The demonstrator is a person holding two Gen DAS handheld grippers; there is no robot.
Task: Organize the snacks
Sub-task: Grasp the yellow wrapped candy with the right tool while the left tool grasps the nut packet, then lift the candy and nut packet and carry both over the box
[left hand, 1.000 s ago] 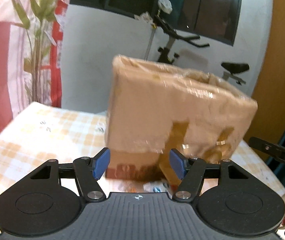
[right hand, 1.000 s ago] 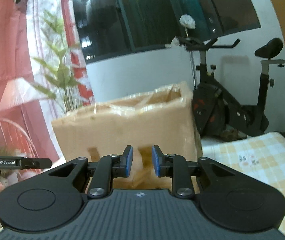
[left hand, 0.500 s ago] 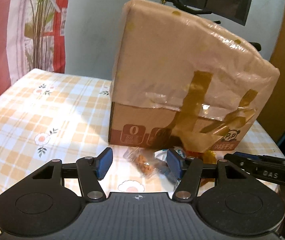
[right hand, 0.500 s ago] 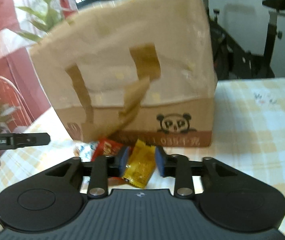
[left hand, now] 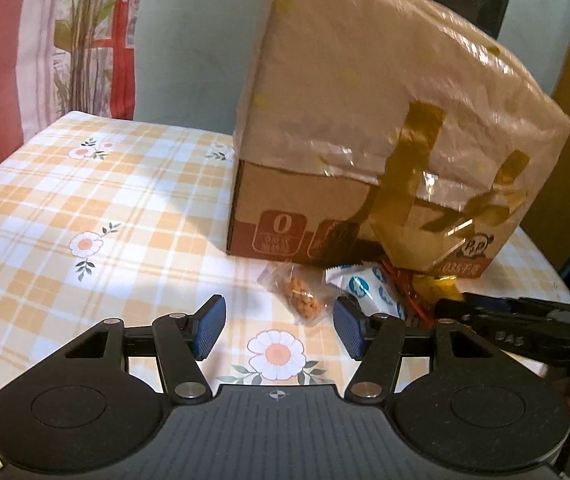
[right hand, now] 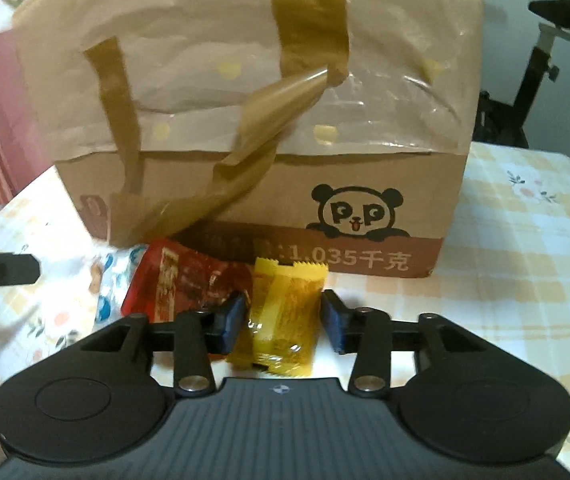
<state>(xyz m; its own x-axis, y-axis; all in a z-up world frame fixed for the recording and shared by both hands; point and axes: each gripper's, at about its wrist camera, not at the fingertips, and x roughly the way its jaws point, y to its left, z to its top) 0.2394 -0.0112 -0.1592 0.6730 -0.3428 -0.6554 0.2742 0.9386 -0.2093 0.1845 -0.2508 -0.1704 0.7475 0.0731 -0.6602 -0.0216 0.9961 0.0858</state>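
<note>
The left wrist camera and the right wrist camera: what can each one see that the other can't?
Only the left view shows the clear packet of brown bits and the left gripper, open over bare cloth. Only the right view shows the panda drawing, an exercise bike, and the yellow packet between the closing right gripper. Both show the cardboard box and checked tablecloth.

Dim warm indoor light, fisheye bending at edges. Glare on the plastic-wrapped brown cardboard box point(left hand: 365, 120), soft blur; shadow on the checked floral tablecloth point(left hand: 85, 208).
</note>
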